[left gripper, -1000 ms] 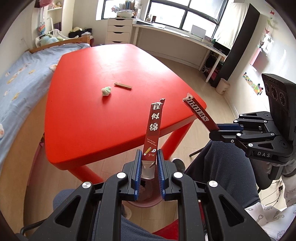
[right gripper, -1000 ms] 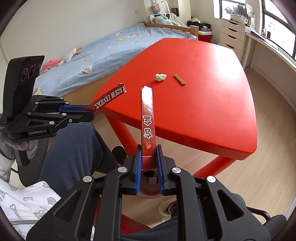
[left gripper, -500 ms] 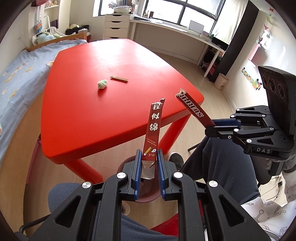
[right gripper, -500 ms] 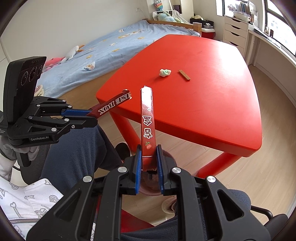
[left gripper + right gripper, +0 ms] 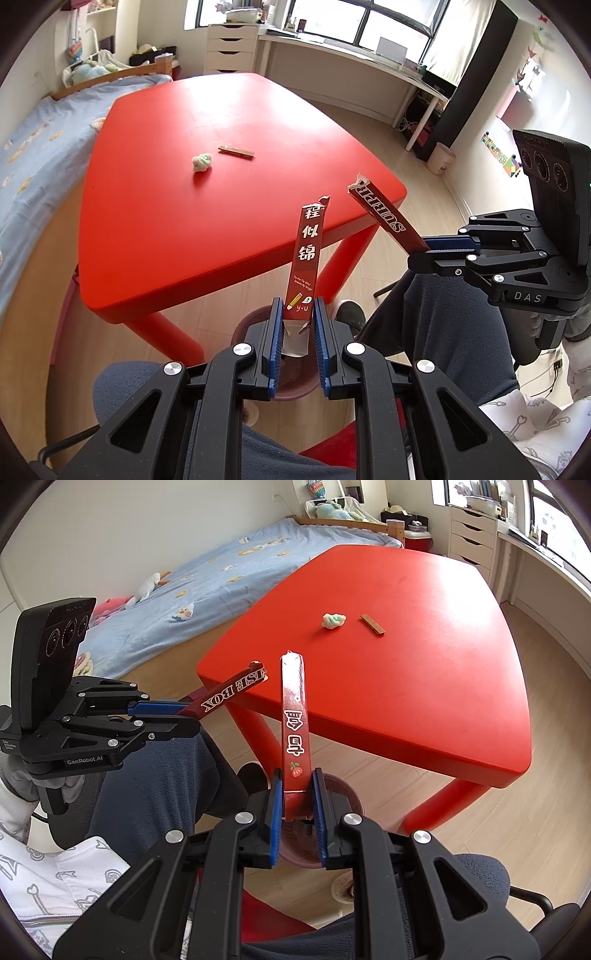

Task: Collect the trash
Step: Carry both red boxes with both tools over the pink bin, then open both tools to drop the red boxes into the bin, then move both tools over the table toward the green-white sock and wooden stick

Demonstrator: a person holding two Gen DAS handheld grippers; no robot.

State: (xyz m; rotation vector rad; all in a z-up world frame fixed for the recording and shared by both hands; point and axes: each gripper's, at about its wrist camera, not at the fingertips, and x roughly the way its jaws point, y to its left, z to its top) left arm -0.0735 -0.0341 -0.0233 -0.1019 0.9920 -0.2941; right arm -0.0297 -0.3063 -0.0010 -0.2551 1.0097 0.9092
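Observation:
My left gripper [image 5: 298, 325] is shut on a torn red cardboard strip [image 5: 307, 254] with white characters, held upright over a brown bin [image 5: 295, 384] on the floor. My right gripper [image 5: 298, 797] is shut on another red strip [image 5: 294, 720], also above the bin [image 5: 343, 794]. Each gripper shows in the other's view: the right gripper [image 5: 428, 245] with its strip [image 5: 384, 218], the left gripper [image 5: 184, 710] with its strip [image 5: 232, 694]. On the red table [image 5: 207, 221] lie a crumpled pale wad [image 5: 202, 162] and a small brown strip [image 5: 236, 150]; both also show in the right wrist view, the wad [image 5: 333, 619] and the strip [image 5: 373, 624].
A bed with a blue cover [image 5: 207, 576] stands beside the table. A white drawer unit [image 5: 231, 48] and a long desk [image 5: 369, 62] run under the window. A white waste bin [image 5: 439, 158] stands on the wooden floor. The person's dark-trousered legs [image 5: 443, 325] lie below the grippers.
Both grippers, still holding their strips, have drawn back from the table and lowered, so the brown bin now shows more fully beneath them.

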